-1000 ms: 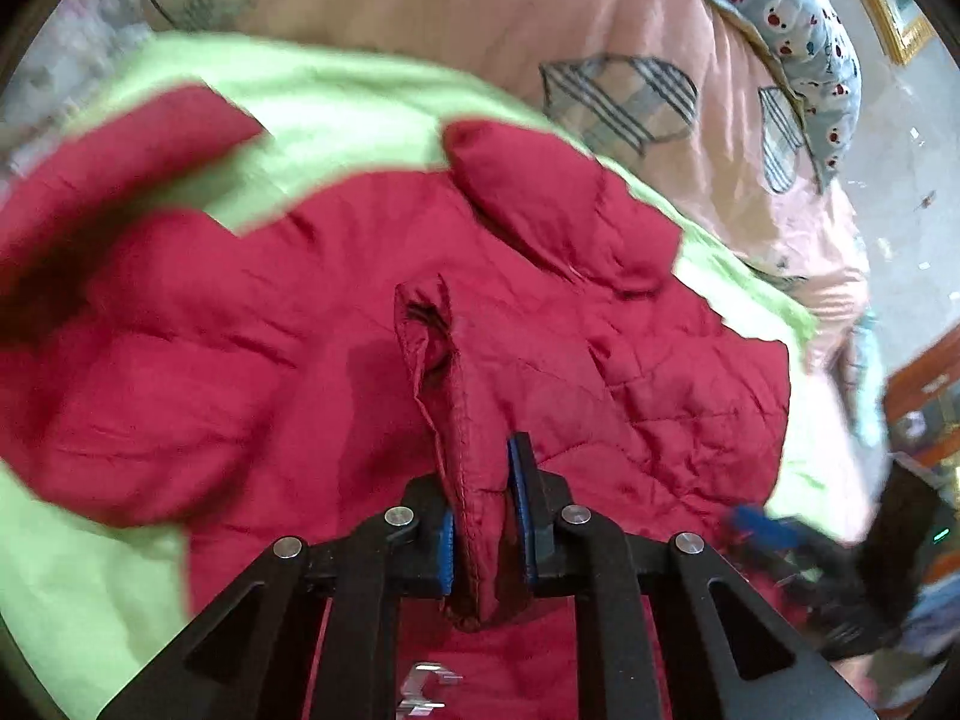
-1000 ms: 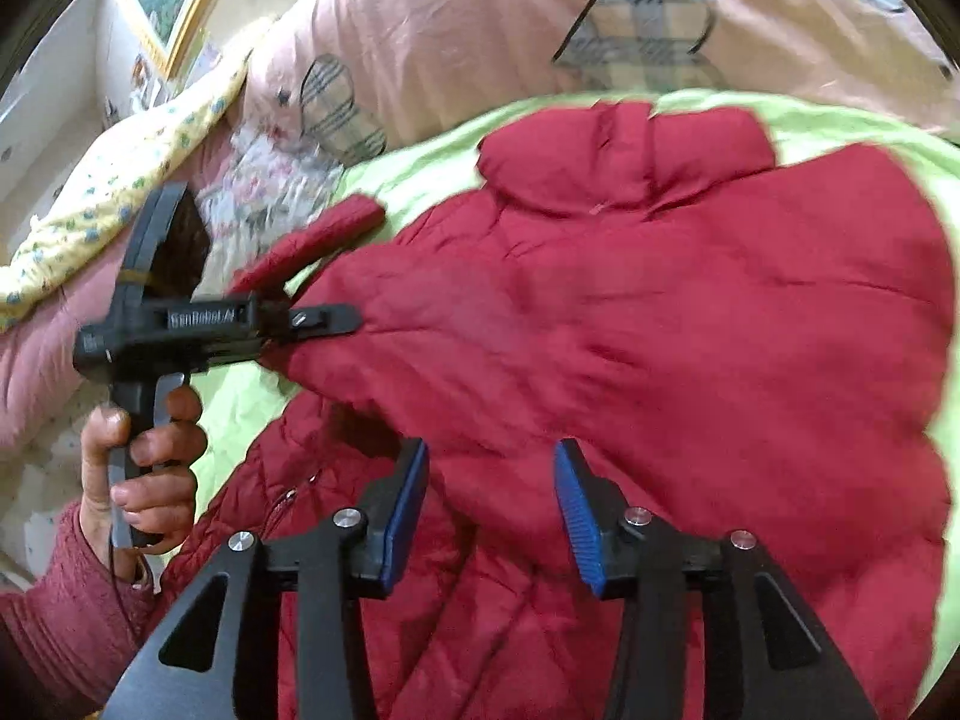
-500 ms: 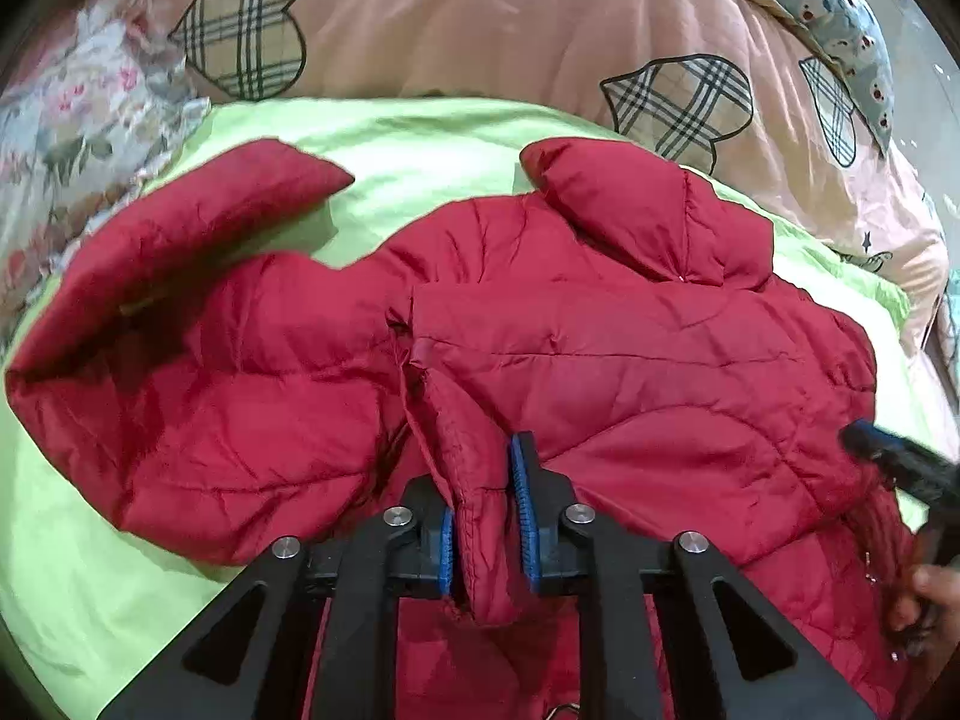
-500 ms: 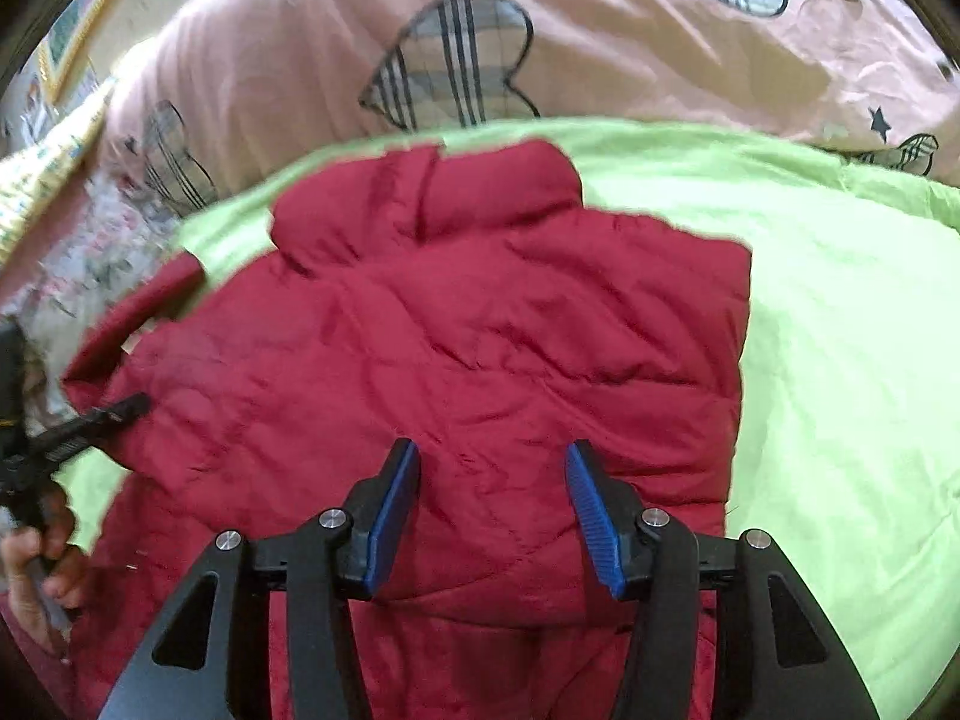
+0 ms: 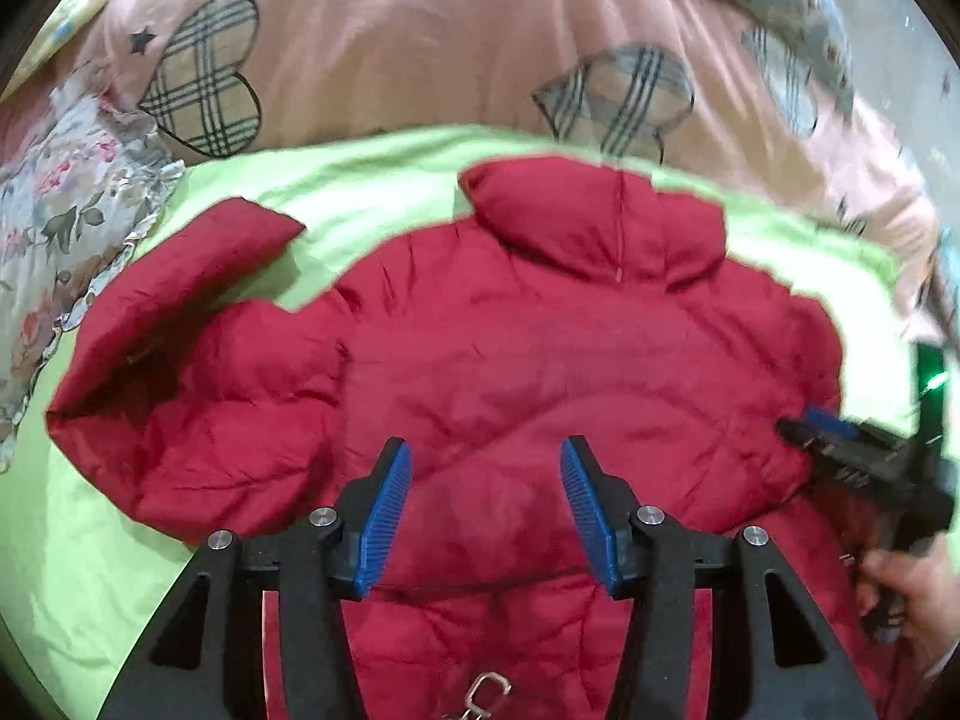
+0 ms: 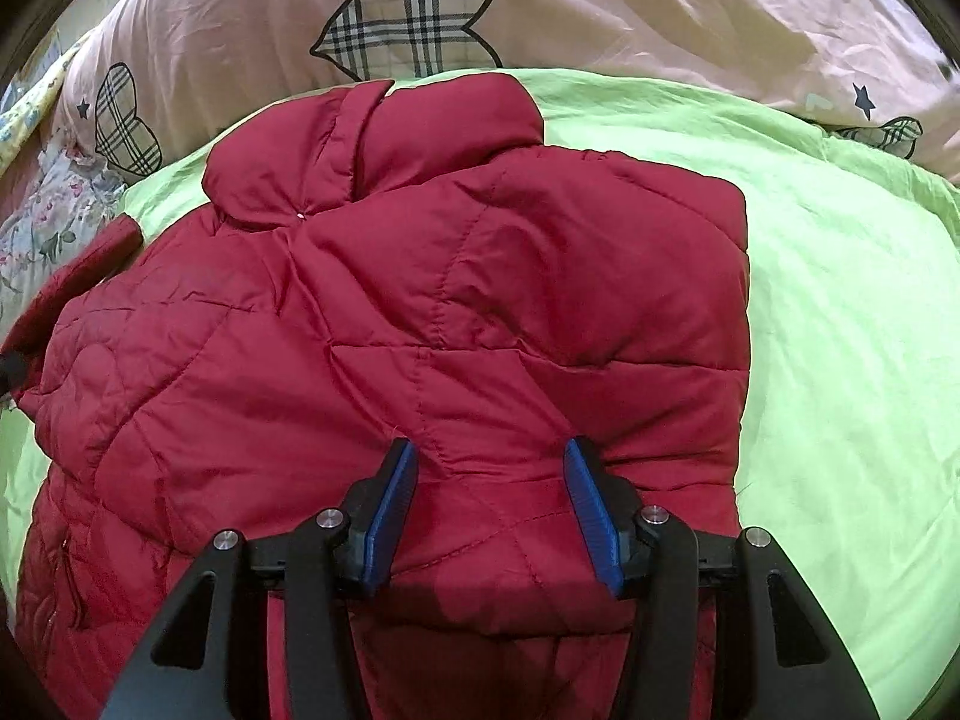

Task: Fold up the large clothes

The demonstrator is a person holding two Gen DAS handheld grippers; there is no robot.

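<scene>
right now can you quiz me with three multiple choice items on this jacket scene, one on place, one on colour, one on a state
1. Where does the red jacket lie?
A. on the green sheet
B. on a wooden floor
C. on a hanger

2. What colour are the pads on the left gripper's fingers?
A. yellow
B. blue
C. white

3. What is between the right gripper's fingers?
A. a clamped sleeve
B. a pillow
C. nothing gripped, jacket fabric lies beneath

Answers:
1 A, green sheet shows all around the jacket.
2 B, both pads are ribbed blue.
3 C, the fingers stand apart over flat fabric.
</scene>
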